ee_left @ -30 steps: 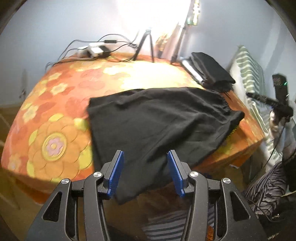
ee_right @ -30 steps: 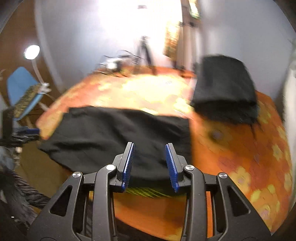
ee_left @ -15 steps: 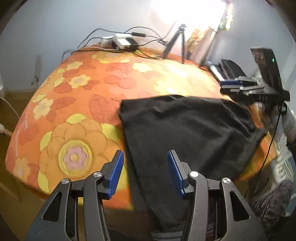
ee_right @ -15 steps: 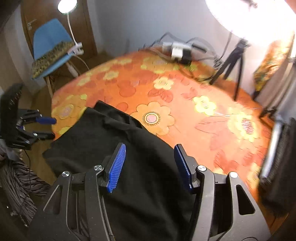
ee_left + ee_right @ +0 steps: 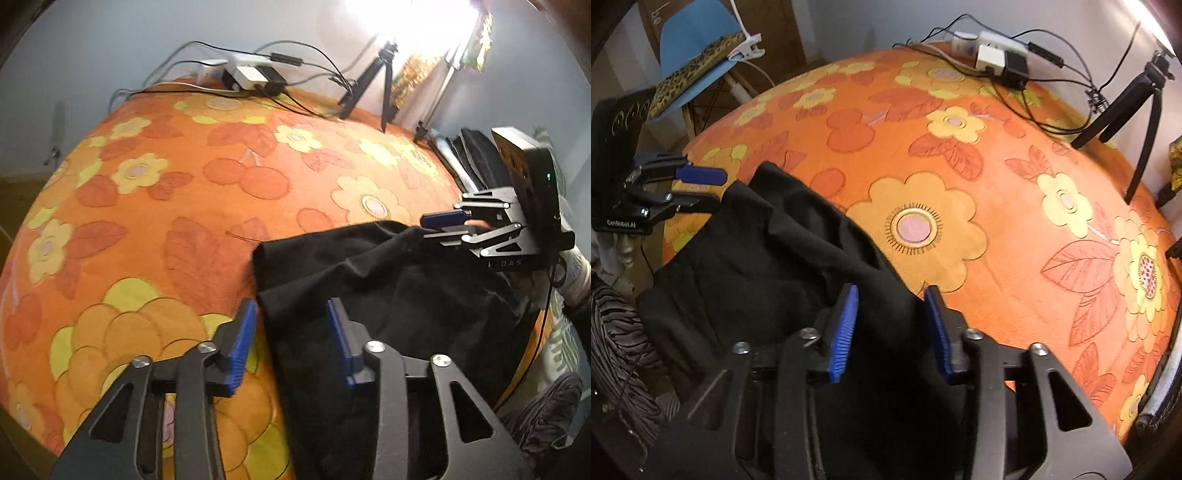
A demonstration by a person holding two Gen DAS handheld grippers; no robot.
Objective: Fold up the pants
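- A pair of black pants lies rumpled at the near edge of a desk covered by an orange floral cloth, with part of the fabric hanging over the desk's edge.
- In the left wrist view, the left tool is just above the pants' left edge; its blue-padded fingers stand apart, one over the cloth, one over the black fabric, gripping nothing.
- In the same view, the right tool reaches in from the right at the far corner of the pants. Its fingers appear close together with fabric bunched at the tips, but whether they pinch it cannot be told here.
- In the right wrist view, the right tool shows its blue pads spread, with black fabric lying between and beneath them.
- There the left tool appears at the left, beside the pants' far corner.
- At the back of the desk sit a white power strip with chargers and cables and a small black tripod.
- Folded dark clothing rests at the desk's right side.
- A blue chair with a leopard-print cushion stands beyond the desk.
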